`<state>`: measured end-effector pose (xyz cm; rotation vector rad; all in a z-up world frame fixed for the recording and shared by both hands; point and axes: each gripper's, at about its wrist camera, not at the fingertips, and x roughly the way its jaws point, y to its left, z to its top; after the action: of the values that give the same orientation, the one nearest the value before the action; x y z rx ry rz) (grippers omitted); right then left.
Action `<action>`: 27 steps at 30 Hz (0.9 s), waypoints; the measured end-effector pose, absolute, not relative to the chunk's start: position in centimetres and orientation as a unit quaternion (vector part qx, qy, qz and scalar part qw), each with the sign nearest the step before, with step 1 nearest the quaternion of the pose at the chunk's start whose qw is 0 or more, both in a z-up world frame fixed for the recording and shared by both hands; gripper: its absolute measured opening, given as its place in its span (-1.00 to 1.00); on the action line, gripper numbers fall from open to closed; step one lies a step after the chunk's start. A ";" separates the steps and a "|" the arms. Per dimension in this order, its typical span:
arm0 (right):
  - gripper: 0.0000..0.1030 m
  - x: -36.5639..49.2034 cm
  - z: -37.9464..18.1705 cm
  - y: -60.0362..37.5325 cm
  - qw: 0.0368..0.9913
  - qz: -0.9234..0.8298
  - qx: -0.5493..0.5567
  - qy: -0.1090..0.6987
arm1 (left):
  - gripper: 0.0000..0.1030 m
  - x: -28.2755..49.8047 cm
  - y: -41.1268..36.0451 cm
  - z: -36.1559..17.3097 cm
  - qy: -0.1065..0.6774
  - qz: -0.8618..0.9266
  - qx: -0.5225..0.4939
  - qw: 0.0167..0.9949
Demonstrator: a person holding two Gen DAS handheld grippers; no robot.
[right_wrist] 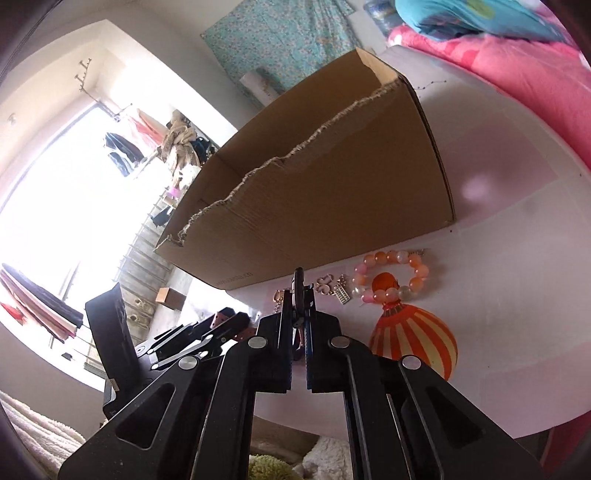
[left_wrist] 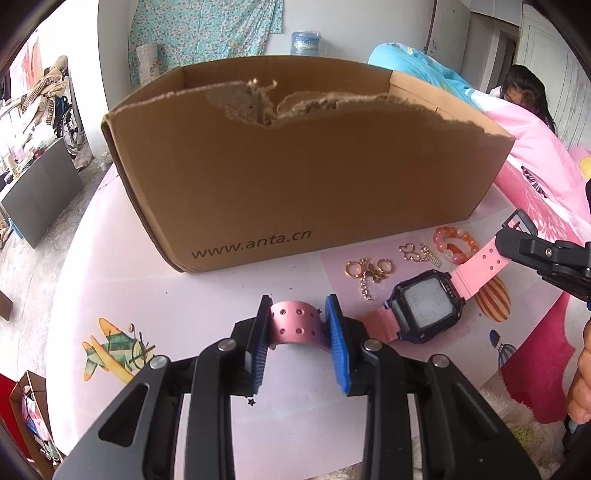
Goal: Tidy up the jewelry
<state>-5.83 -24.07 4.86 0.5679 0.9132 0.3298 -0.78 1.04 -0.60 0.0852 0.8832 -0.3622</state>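
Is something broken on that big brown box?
Yes. The brown cardboard box has a ragged, torn top edge along its near wall, dipping lowest near the middle, with frayed paper sticking up. It looks ripped, not cut. The jewelry beside it looks undamaged.

Left hand-held gripper [left_wrist: 298,325], angled downward, jaws partly closed on the pink watch strap [left_wrist: 295,326]. Right hand-held gripper [right_wrist: 298,295], right of the watch, jaws clamped on the strap's buckle end.

Bright window [right_wrist: 55,206] blowing out the left side, white walls [left_wrist: 114,48], teal floral cloth [left_wrist: 203,29] hanging up, grey concrete floor [left_wrist: 33,266], dark cabinet [left_wrist: 40,192], pink bedding [left_wrist: 535,155] over right.
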 end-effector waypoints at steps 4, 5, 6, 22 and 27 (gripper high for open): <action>-0.93 -6.3 7.4 -23.3 0.863 0.179 0.234 0.410 | -0.48 -1.9 1.6 2.2 0.394 -0.218 0.026 0.892; -0.93 -6.6 8.4 -23.3 0.866 0.186 0.228 0.404 | -0.50 -2.2 1.7 3.1 0.385 -0.232 0.020 0.893; -0.93 -6.5 8.9 -22.9 0.870 0.192 0.223 0.397 | -0.51 -2.5 2.0 4.1 0.378 -0.247 0.009 0.892; -0.93 9.8 12.6 -23.0 0.840 0.241 0.239 0.424 | -0.51 9.0 1.2 14.0 0.390 -0.284 -0.046 0.875; -0.93 17.7 9.0 -22.1 0.804 0.174 0.226 0.522 | -0.51 16.9 -1.6 10.9 0.476 -0.231 -0.016 0.849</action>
<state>17.73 -22.09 9.02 0.4840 1.1169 0.3725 16.86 -1.62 10.93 -0.0344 1.0022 -0.4865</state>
